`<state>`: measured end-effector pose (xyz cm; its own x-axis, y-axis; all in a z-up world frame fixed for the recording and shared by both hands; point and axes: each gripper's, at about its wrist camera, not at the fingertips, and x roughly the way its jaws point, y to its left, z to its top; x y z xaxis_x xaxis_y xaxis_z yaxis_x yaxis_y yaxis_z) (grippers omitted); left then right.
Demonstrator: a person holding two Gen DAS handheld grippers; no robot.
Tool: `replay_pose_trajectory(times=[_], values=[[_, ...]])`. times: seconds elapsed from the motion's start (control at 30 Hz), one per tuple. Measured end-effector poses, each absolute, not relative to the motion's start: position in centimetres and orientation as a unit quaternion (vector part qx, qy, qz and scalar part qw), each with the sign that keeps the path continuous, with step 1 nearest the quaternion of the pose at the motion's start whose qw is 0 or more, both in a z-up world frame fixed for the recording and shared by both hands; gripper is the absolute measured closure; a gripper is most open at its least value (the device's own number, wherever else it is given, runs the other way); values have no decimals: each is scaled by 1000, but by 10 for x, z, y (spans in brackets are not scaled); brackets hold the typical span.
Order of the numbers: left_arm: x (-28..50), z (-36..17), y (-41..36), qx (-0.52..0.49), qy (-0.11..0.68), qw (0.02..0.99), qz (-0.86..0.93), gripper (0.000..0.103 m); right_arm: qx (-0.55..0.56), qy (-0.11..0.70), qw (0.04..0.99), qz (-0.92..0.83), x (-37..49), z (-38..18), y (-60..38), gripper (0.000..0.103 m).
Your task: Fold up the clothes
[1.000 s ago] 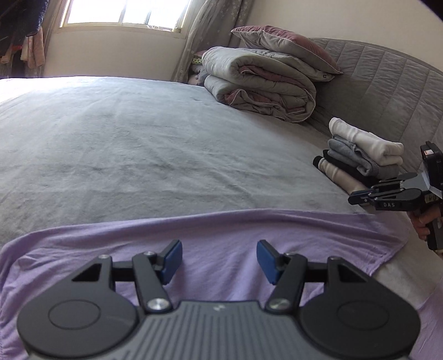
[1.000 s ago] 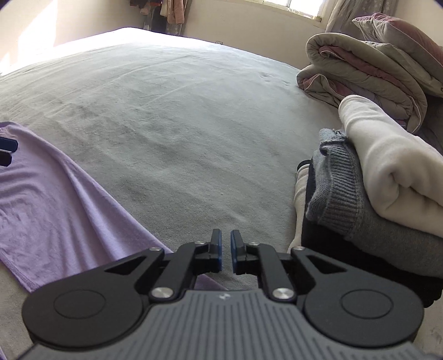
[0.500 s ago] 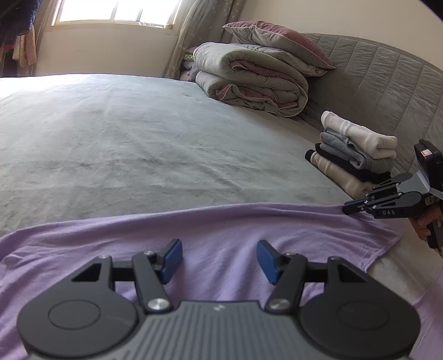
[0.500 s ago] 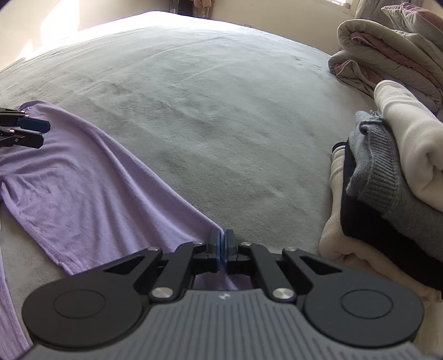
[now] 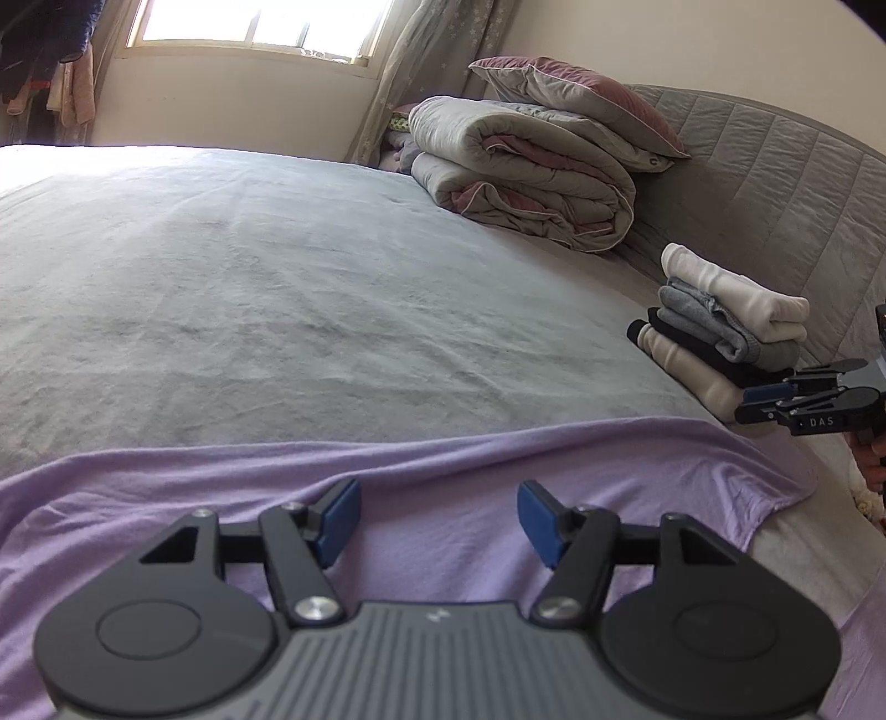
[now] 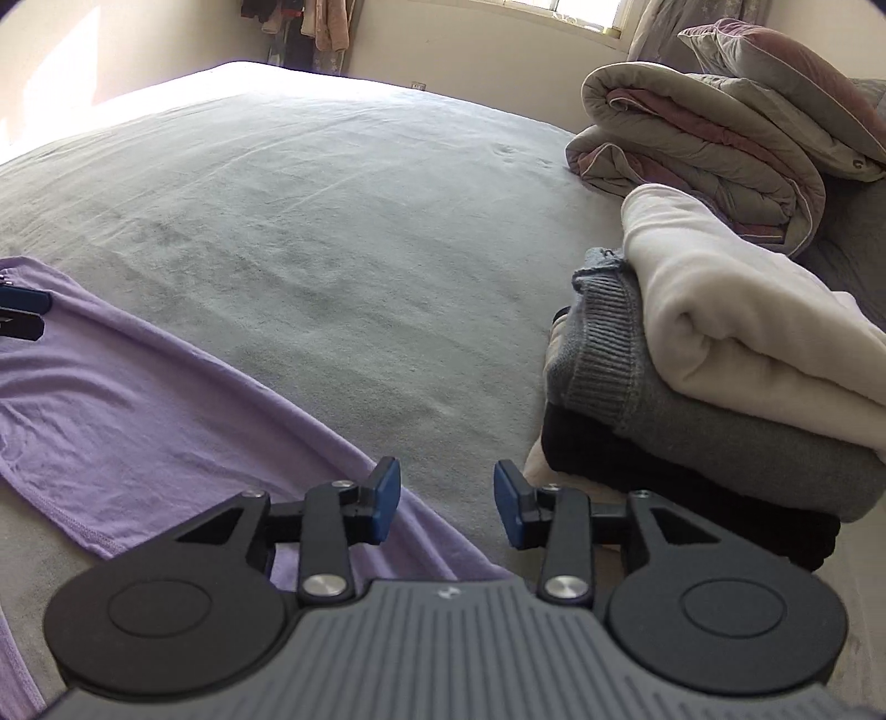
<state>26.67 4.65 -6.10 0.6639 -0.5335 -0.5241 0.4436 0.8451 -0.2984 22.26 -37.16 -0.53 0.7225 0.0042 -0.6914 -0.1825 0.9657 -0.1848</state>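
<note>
One lilac shirt (image 5: 421, 487) lies spread flat along the near edge of a wide bed, on a grey plush blanket (image 5: 310, 288) that covers the whole mattress. The left gripper (image 5: 437, 518) hangs over the middle of the shirt with its blue fingers spread and nothing between them. The right gripper (image 6: 447, 501) sits over the shirt's right-hand corner, fingers likewise spread and empty. Just beside it stands a stack of folded clothes (image 6: 720, 382), cream on top, then grey, black and cream. Behind the stack a rolled duvet (image 5: 526, 171) and a pillow (image 5: 576, 99) rest against the quilted headboard (image 5: 775, 183). A bright window (image 5: 249, 25) lights the far wall.
</note>
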Motion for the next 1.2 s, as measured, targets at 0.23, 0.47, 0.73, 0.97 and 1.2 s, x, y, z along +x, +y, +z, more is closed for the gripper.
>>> replay_pose_trajectory(times=[0.23,0.47,0.73,0.97,1.2], values=[[272,-61,63,-112,306,915,-238,39,-81,388,916,-58,202,-4,-437,62],[273,-64,60,-98,306,917,-238,39,-7,415,901,-128,200,-33,-488,60],[274,-64,63,-114,295,920,-229,39,-39,355,924,-136,200,-35,-473,102],[278,-68,68,-130,294,921,-218,39,-48,357,918,-165,218,-40,-471,102],[282,-70,84,-180,279,925,-185,39,-56,374,906,-191,233,-46,-463,77]])
